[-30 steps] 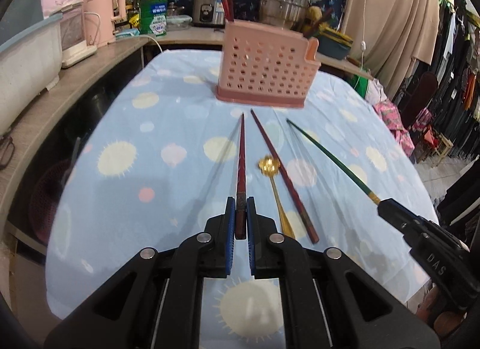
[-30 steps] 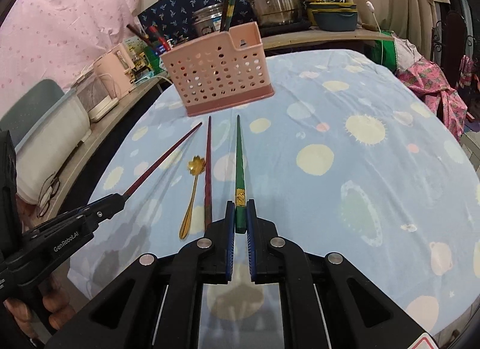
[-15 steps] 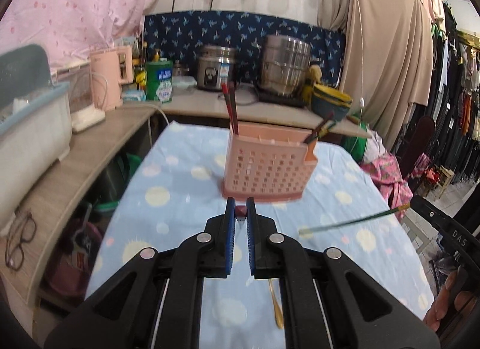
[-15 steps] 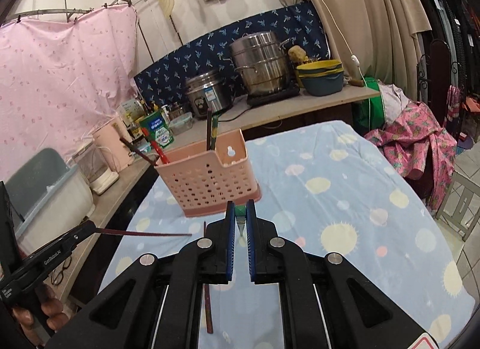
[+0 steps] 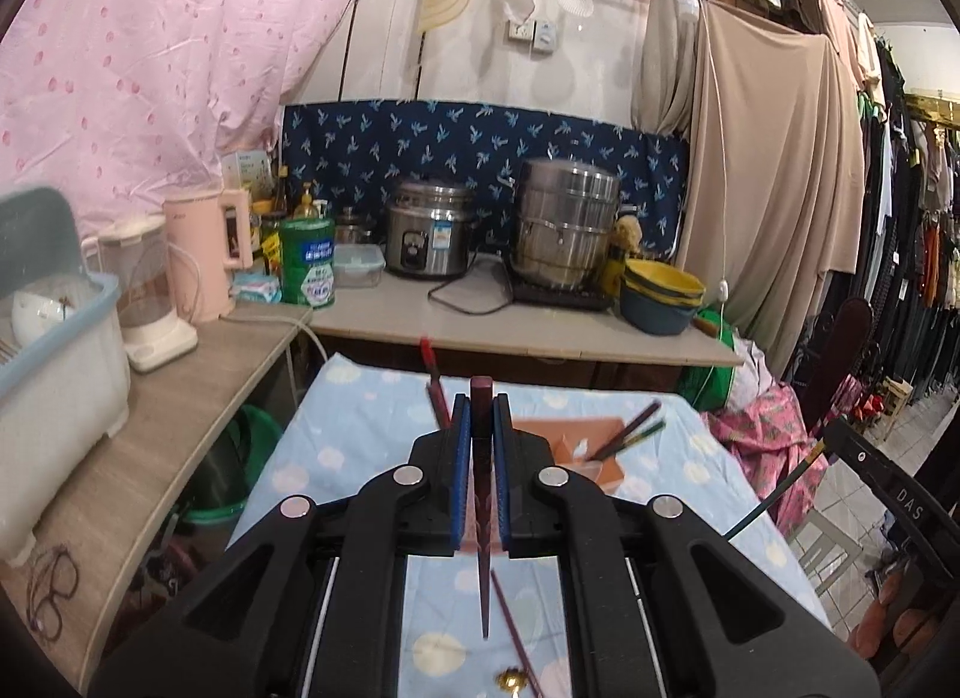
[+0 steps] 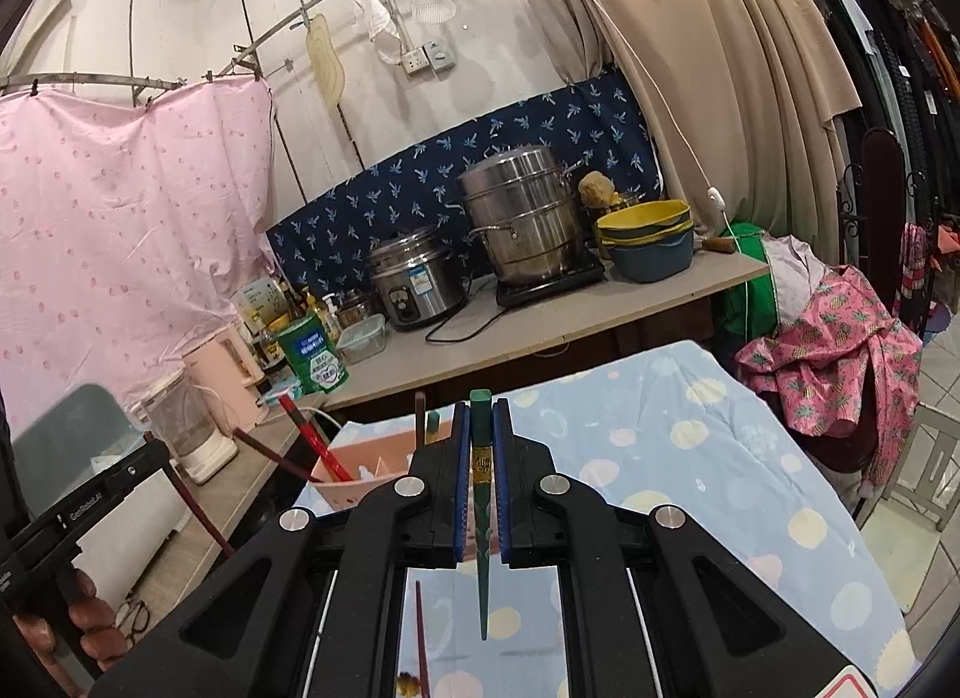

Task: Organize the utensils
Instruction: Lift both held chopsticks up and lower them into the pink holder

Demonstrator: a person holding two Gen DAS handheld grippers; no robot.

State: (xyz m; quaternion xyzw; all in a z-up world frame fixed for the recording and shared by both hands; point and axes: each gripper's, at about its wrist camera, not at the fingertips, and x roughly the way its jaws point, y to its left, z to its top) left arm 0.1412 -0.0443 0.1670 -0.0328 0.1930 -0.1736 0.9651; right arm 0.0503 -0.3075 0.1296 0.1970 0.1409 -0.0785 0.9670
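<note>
I've swung both chopsticks upright since a second ago: left gripper [image 5: 480, 428] clamps the red chopstick [image 5: 481, 518], right gripper [image 6: 481, 434] the green chopstick [image 6: 482, 518]. I'd lower tips-first into the pink holder [image 5: 564, 446].

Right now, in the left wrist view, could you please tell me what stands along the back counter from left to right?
Pink kettle → green canister → rice cooker → steel steamer pot → stacked yellow and blue bowls.

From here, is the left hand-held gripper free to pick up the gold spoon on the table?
Probably not yet: the left hand-held gripper is shut on a dark red chopstick, and the gold spoon lies on the tablecloth below it.
</note>
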